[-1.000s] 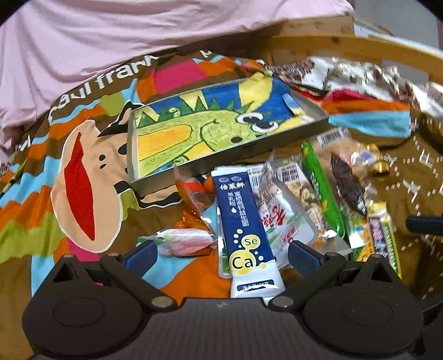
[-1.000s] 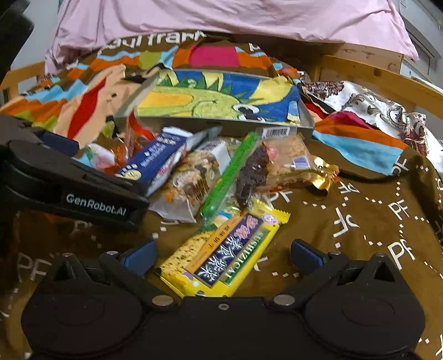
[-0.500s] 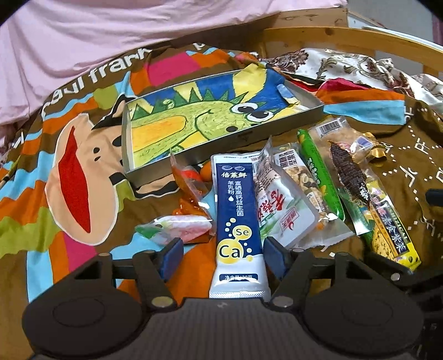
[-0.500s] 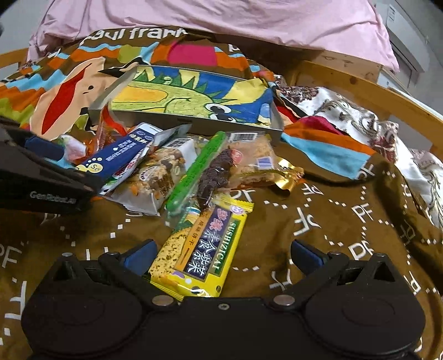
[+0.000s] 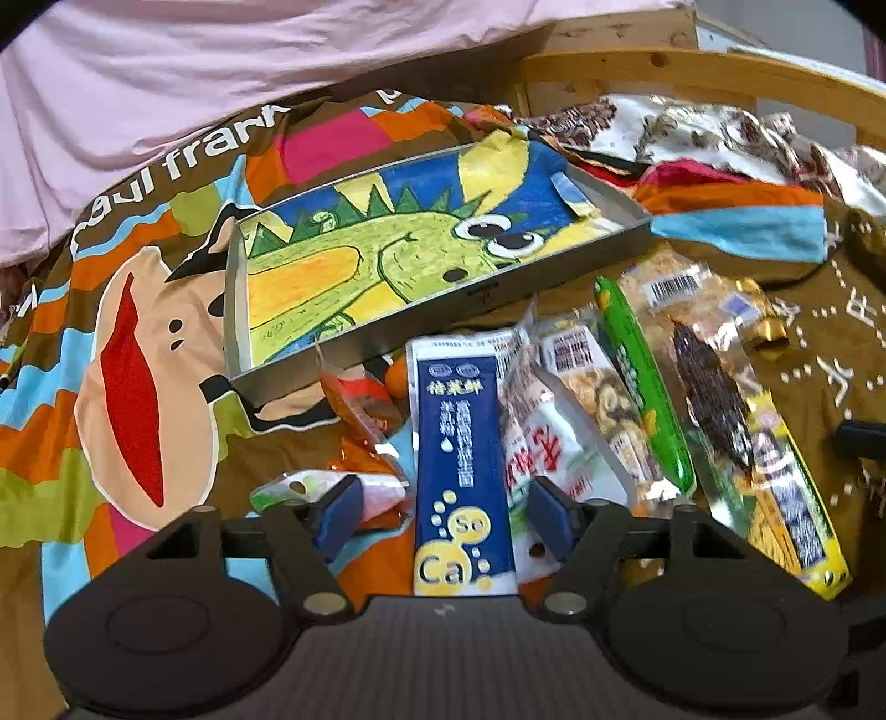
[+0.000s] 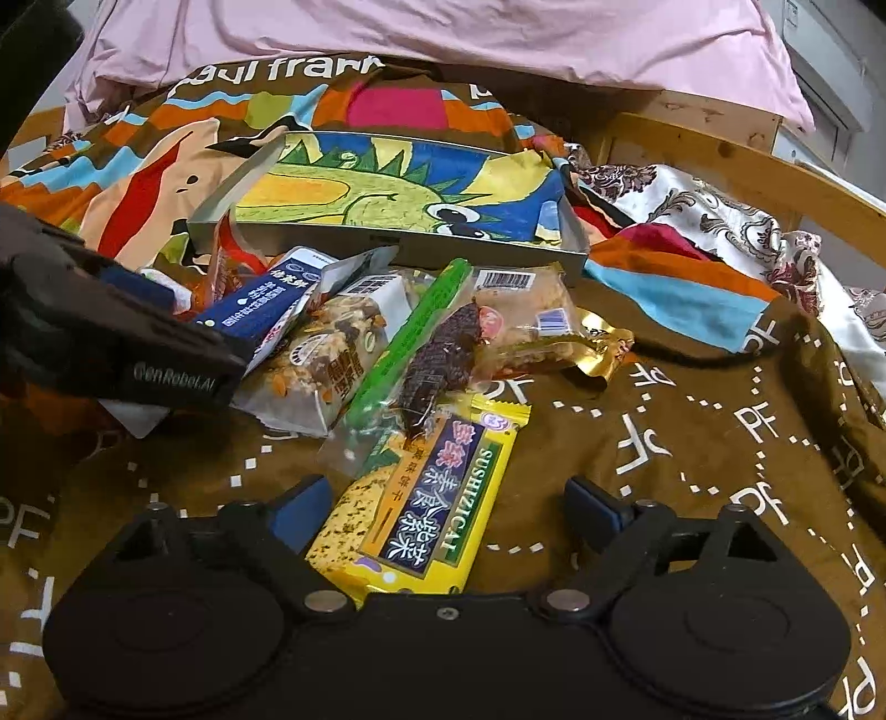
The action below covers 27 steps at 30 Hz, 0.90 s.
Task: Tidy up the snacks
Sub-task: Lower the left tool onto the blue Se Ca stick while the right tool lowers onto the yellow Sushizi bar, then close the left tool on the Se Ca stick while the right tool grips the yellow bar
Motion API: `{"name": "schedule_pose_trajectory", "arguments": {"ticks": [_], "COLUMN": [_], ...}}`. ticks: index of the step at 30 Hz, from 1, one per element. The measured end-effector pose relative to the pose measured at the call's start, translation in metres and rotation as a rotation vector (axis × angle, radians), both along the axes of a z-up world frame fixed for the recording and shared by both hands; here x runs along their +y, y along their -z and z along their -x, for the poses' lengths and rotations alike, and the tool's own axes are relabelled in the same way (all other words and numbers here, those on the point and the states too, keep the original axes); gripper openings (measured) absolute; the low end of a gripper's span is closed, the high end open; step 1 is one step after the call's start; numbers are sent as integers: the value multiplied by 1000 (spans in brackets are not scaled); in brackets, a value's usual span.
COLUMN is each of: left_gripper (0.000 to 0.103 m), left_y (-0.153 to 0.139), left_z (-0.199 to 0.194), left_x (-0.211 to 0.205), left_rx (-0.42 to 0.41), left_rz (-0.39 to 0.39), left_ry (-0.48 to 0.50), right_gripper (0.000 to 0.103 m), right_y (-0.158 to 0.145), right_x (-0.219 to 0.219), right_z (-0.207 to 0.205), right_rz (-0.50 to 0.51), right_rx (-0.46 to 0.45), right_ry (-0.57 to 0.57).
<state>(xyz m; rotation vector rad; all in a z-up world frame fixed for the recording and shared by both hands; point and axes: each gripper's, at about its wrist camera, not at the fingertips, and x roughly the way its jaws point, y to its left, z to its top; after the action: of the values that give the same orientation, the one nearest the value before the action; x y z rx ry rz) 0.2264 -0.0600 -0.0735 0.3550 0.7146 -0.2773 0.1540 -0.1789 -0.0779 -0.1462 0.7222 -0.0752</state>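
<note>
Two tools work one heap of snack packets on a bed, each straddling a different packet. Left tool (image 5: 443,512): its jaws are closing on the blue-and-white sachet (image 5: 462,459), which lies between them with its long axis running straight away from the tool, near end marked "Ca" at the tool's base, far end toward the tray. The blue pads stand just beside the sachet's long edges, across its narrow width; no contact shows yet. Right tool (image 6: 446,507): its jaws are also closing, wider apart, around the yellow seaweed-snack packet (image 6: 426,498), whose long axis leans slightly right of the tool's line. The left pad is close to the packet's edge; the right pad is well apart from it. Each packet thus lies directly ahead of its own tool, lengthwise. Beyond them, in order: a green stick packet (image 6: 410,338), a dark bar in clear wrap (image 6: 443,354), then the shallow tray (image 5: 542,277) lined with a crayon dinosaur drawing, with no snacks in it, judged the likely destination. Farthest, a pink pillow (image 6: 443,39).
</note>
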Motion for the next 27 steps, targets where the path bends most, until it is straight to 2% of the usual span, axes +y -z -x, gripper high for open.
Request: {"name": "schedule_pose_trajectory", "arguments": {"ticks": [2, 7, 10, 15, 17, 19, 20, 27], "left_gripper": [57, 56, 56, 57, 56, 47, 37, 37], "left_y": [2, 2, 1, 3, 3, 4, 5, 1], "left_z": [5, 6, -7, -28, -33, -32, -31, -10], "left_x": [-2, -2, 3, 8, 11, 13, 12, 20], "left_rx": [10, 13, 51, 105, 120, 128, 141, 162], "left_rz": [-13, -14, 41, 105, 126, 134, 138, 154], "left_ry": [6, 10, -15, -31, -37, -28, -17, -34], "right_gripper": [92, 89, 86, 81, 72, 66, 65, 63], "right_y": [0, 1, 1, 2, 2, 1, 1, -2], "right_x": [1, 2, -2, 0, 0, 1, 0, 1], "right_z": [1, 1, -1, -2, -1, 1, 1, 4], "right_rz": [-6, -19, -64, -77, -81, -80, -88, -94], "right_rx": [2, 1, -3, -2, -2, -3, -1, 13], "right_ry": [-8, -20, -22, -33, -34, -30, -28, -40]}}
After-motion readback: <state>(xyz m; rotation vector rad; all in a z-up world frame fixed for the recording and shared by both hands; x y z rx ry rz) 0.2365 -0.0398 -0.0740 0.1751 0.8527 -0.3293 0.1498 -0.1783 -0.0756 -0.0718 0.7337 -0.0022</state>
